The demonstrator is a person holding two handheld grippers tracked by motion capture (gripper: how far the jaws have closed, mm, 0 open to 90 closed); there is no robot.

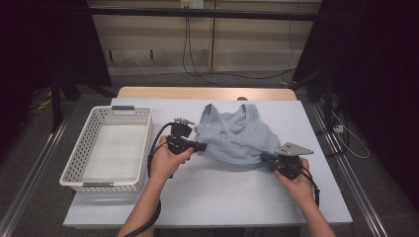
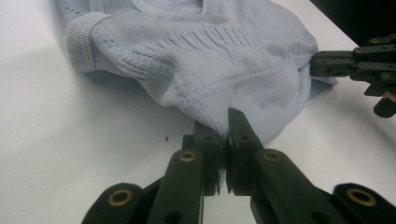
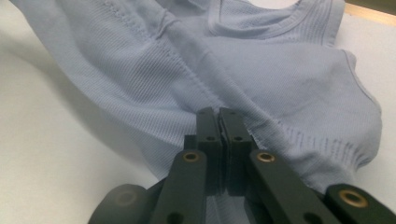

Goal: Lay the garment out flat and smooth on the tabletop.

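Blue top (image 1: pixel 237 136) lies on the table beside an empty basket (image 1: pixel 96 143).

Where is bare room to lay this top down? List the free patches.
Free: the white table between the forearms, its far right corner, and inside the basket. Crowded: mid-table, where the light blue top hangs between the left gripper and right gripper.

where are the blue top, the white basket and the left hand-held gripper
blue top (image 1: pixel 239 136), high view, middle of the fabric
white basket (image 1: pixel 78 154), high view, its left wall
left hand-held gripper (image 2: pixel 223 135), left gripper view, between its fingertips, shut on the top's edge
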